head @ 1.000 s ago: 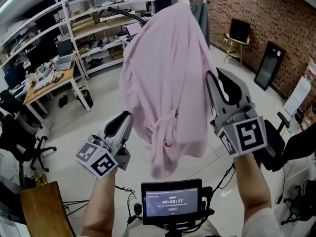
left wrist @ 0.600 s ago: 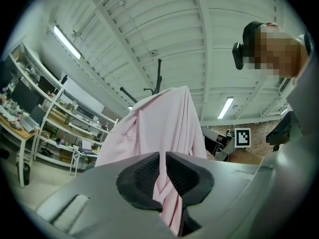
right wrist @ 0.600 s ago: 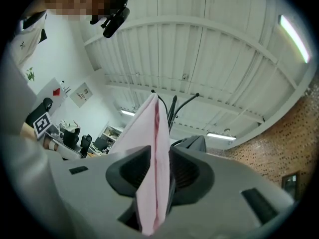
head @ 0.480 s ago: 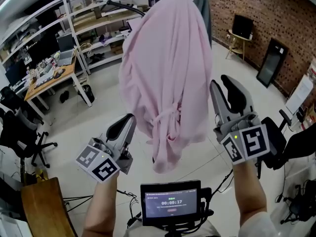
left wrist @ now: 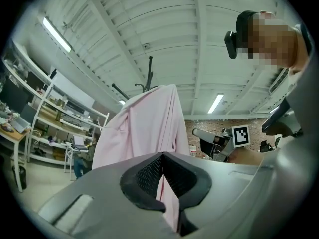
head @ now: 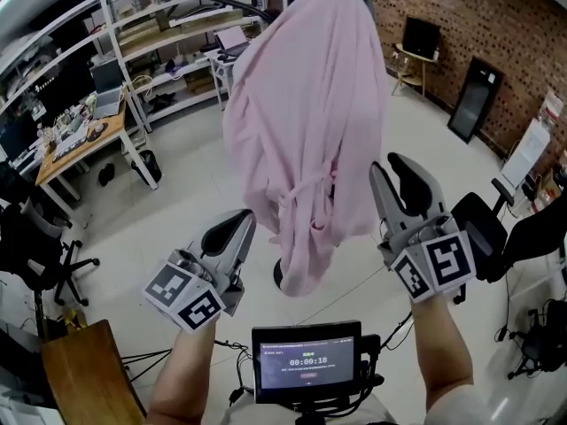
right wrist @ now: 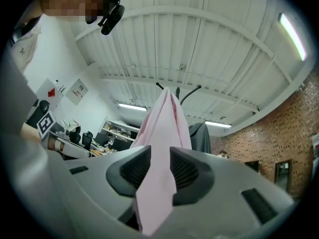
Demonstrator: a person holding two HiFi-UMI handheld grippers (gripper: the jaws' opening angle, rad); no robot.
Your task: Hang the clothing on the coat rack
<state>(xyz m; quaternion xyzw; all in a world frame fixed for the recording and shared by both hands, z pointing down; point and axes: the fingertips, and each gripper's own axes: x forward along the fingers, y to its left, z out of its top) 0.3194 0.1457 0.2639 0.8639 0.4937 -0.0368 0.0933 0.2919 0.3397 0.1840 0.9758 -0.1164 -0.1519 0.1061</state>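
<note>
Up on the coat rack (left wrist: 149,73): the pink robe (head: 306,122) is draped over its top, straight ahead of you and between your two grippers.
Robe's long axis: upright. The bunched top sits over the rack's head and the hem points down at the floor.
Robe's near side: a belt (head: 297,209) of the same pink is knotted about midway down, facing you, with its ends hanging loose.
Rack prongs: dark prongs stick out above the cloth in both gripper views.
Second garment: a grey piece (right wrist: 199,136) hangs behind the robe, to its right in the right gripper view.
Your left gripper (head: 241,224): the jaws are clenched tip to tip with nothing gripped. It sits low, close by the robe's lower left edge.
Your right gripper (head: 394,171): the jaws are parted and have just been opening. Pink cloth shows in the gap between the pads, but the pads do not press on it. It stands just beside the robe's right edge.
Writing you can read: the screen (head: 307,361) below your hands shows 00:00:18. The smaller lines on it are too fine to read.
Marker cubes: the left cube (head: 186,295) and the right cube (head: 438,264) carry black-and-white square patterns, no words.
Wall sign: a white sheet (right wrist: 77,91) hangs on the far wall in the right gripper view, its print too small to read.
</note>
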